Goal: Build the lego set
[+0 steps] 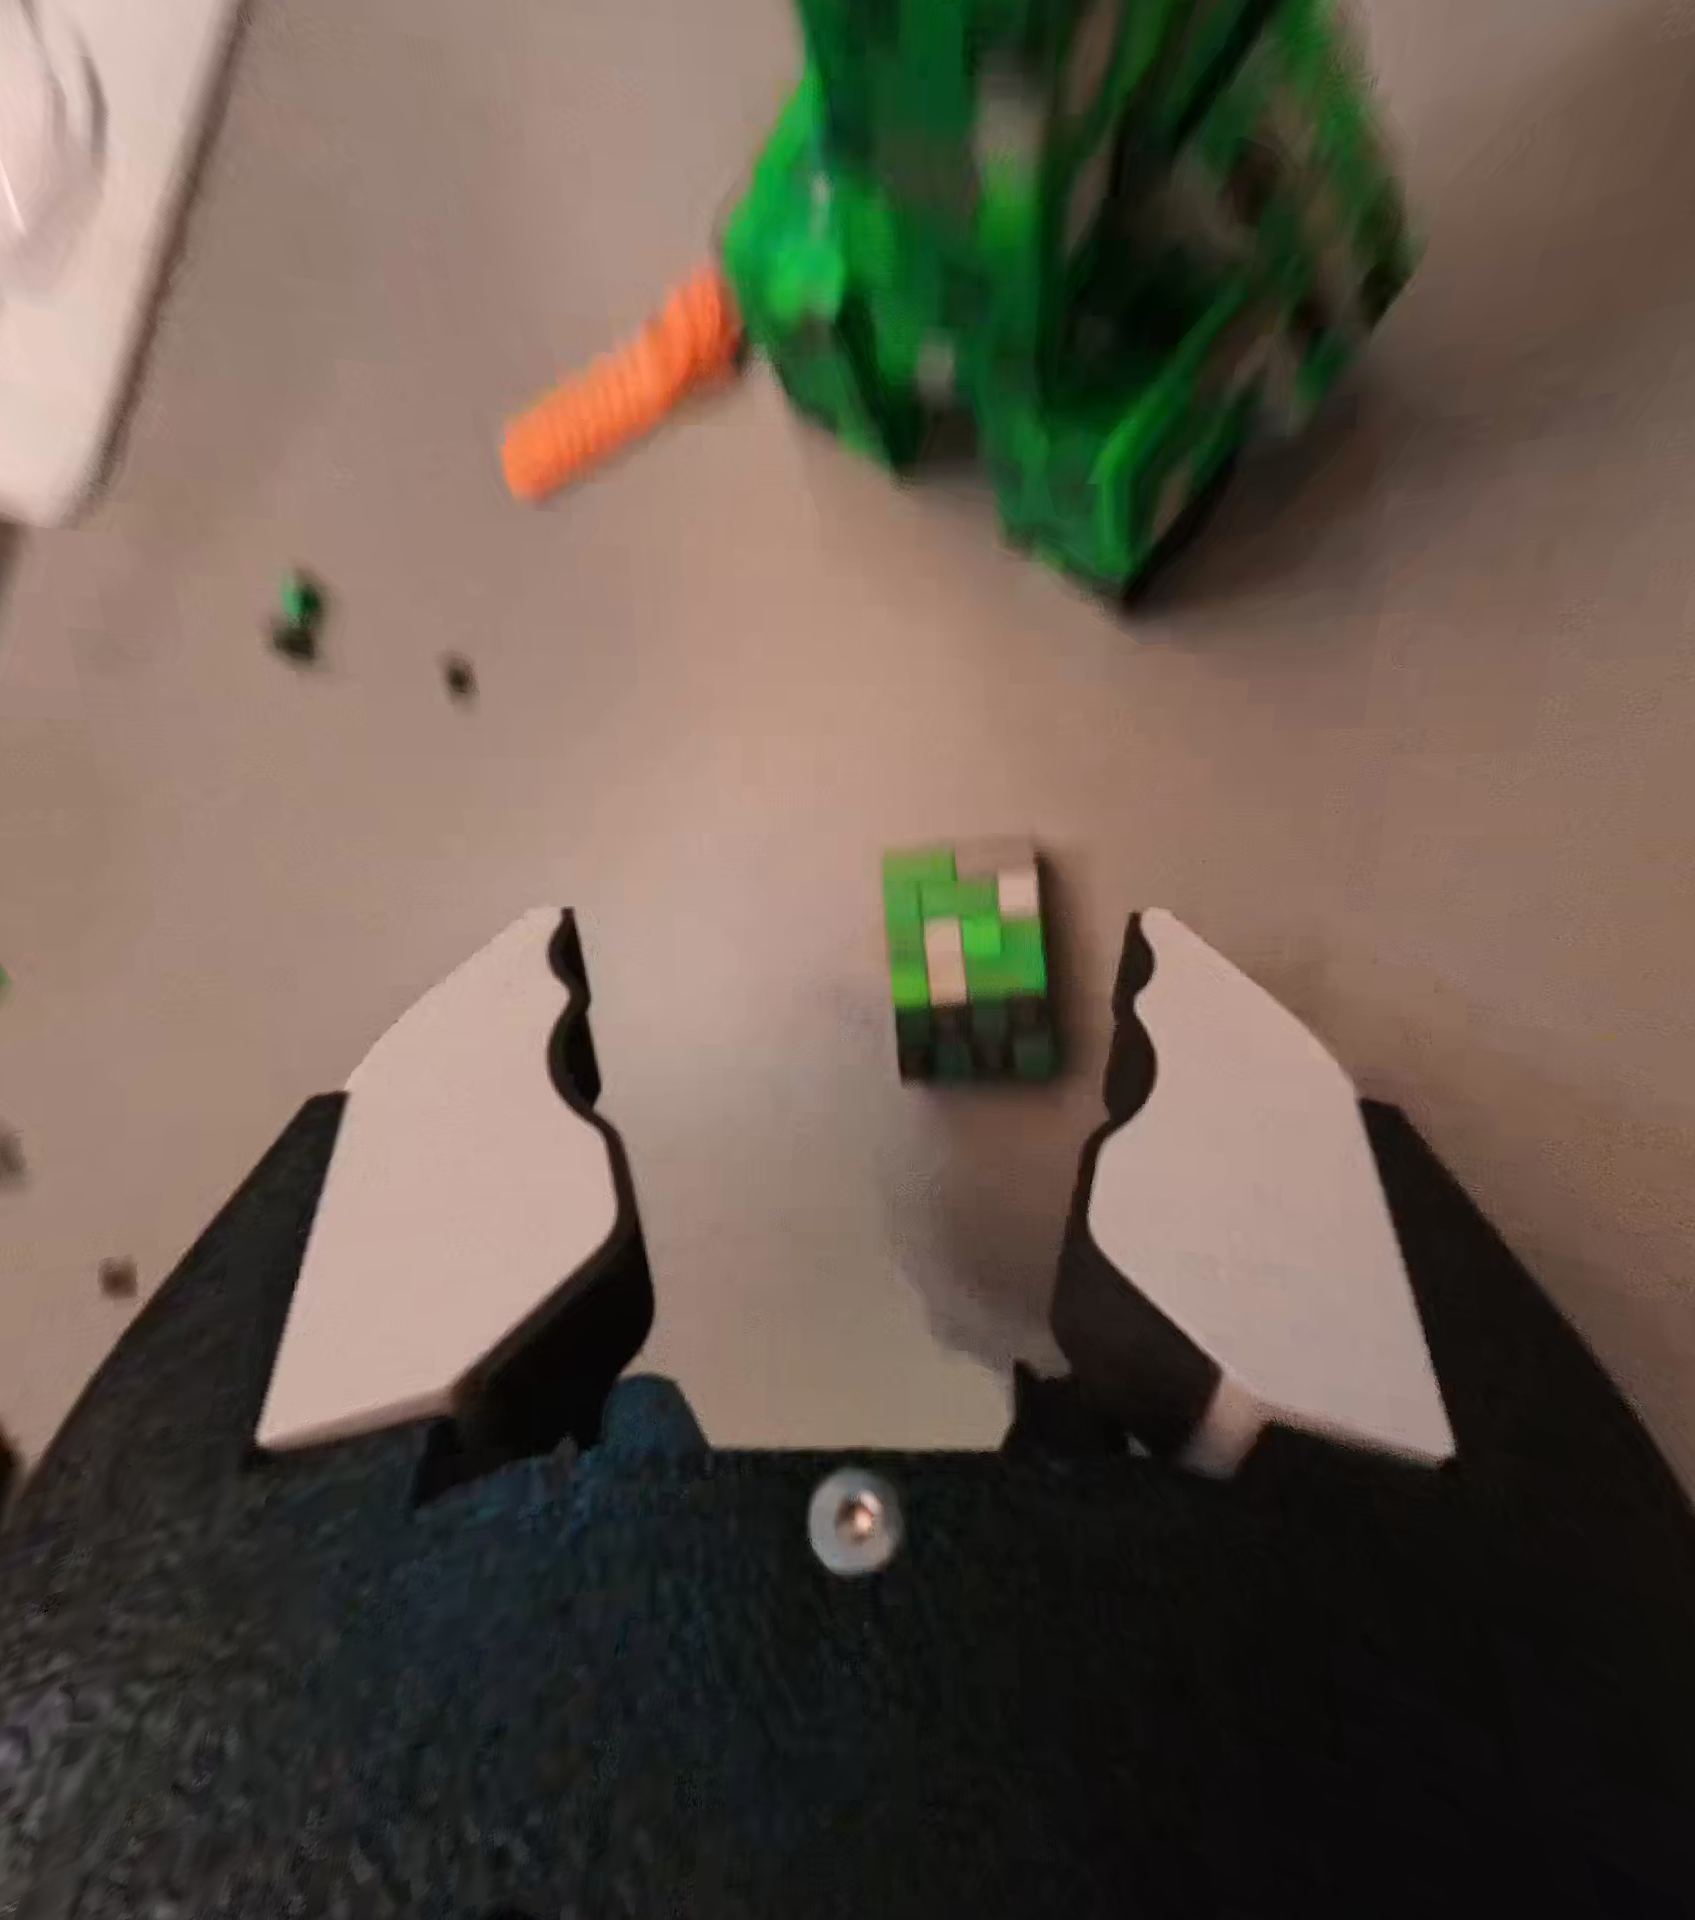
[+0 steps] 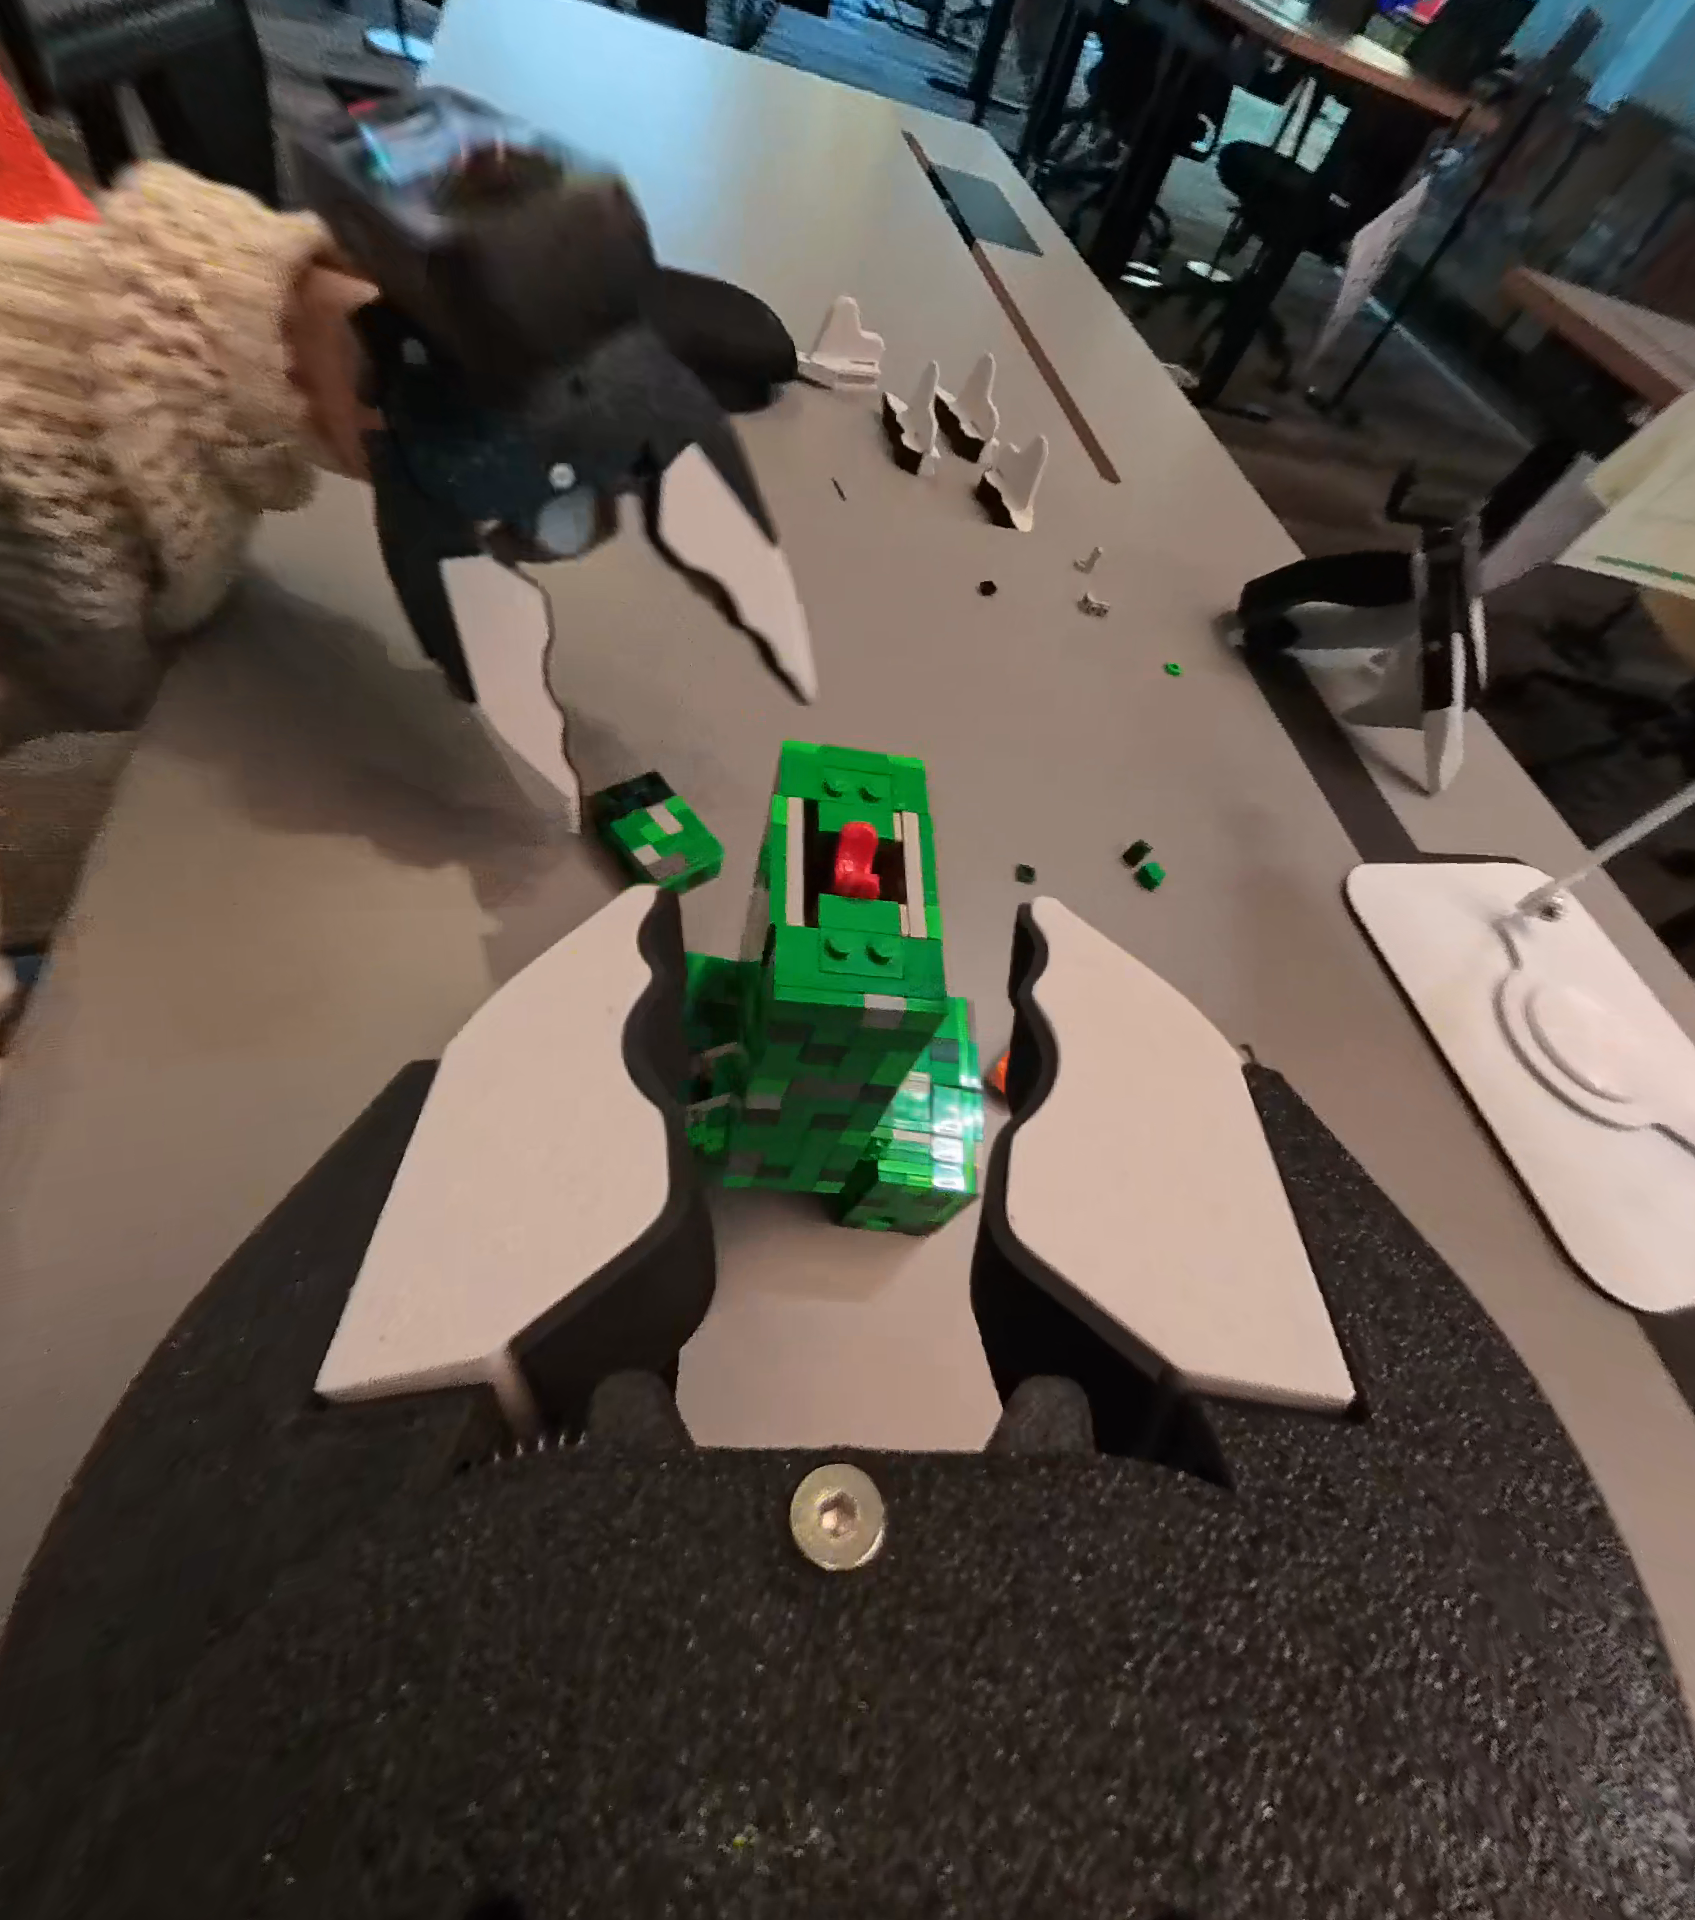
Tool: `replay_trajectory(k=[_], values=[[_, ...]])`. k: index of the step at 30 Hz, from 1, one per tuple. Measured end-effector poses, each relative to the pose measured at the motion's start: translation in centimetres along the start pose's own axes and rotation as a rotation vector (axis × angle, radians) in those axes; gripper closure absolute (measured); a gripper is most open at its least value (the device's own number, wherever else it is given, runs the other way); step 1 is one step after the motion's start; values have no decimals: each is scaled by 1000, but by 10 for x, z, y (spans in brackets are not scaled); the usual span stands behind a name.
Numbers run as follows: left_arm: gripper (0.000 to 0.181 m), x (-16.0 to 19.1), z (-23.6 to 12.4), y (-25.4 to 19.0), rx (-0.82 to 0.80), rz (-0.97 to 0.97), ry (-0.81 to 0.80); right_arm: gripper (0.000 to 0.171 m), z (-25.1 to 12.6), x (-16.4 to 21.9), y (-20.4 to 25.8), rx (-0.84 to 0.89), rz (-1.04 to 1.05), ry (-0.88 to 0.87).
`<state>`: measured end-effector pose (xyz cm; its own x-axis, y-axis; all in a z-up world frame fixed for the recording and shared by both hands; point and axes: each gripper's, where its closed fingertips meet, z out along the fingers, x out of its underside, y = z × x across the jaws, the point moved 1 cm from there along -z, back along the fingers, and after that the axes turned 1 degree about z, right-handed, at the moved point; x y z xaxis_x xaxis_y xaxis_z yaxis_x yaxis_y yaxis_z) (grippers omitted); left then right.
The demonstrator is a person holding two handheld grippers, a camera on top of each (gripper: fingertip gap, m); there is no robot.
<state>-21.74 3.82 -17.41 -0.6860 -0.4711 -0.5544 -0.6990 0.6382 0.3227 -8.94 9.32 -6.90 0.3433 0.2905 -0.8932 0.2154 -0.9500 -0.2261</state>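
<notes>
A tall green lego build [image 2: 843, 1081] stands on the grey table [image 2: 303, 987], with a red piece [image 2: 858, 857] in its open top. My right gripper [image 2: 843, 909] is open, one finger on each side of the build, not clamped on it. A small green block with white squares [image 1: 973, 961] lies flat on the table; it also shows in the right wrist view [image 2: 661, 831], left of the build. My left gripper [image 1: 853, 925] is open and hovers over this block, which sits nearer its right finger. The build is blurred in the left wrist view [image 1: 1061, 260].
An orange ribbed piece [image 1: 614, 400] lies beside the build. Small loose pieces [image 2: 1149, 873] are scattered on the table. Spare white fingers [image 2: 968, 405] stand at the back. A white stand base [image 2: 1549, 1091] is at the right. A cream knit sleeve [image 2: 95, 416] holds the left gripper [image 2: 687, 748]. Across from one pair of fingers to the other is roughly 15 centimeters.
</notes>
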Motion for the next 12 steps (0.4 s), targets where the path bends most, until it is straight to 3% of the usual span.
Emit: replay_trajectory(k=[1,6,9,12], values=[[84,-21,-4,1,35,49,-100,112,1,-1,1,-22,12,1],[86,-109,-26,7,172,235,-428,110,6,-6,0,-57,34,9],[88,-133,-26,0,318,255,-496,110,6,-6,1,-78,51,12],[97,-142,-18,0,361,278,-510,110,8,1,-2,-68,37,43]])
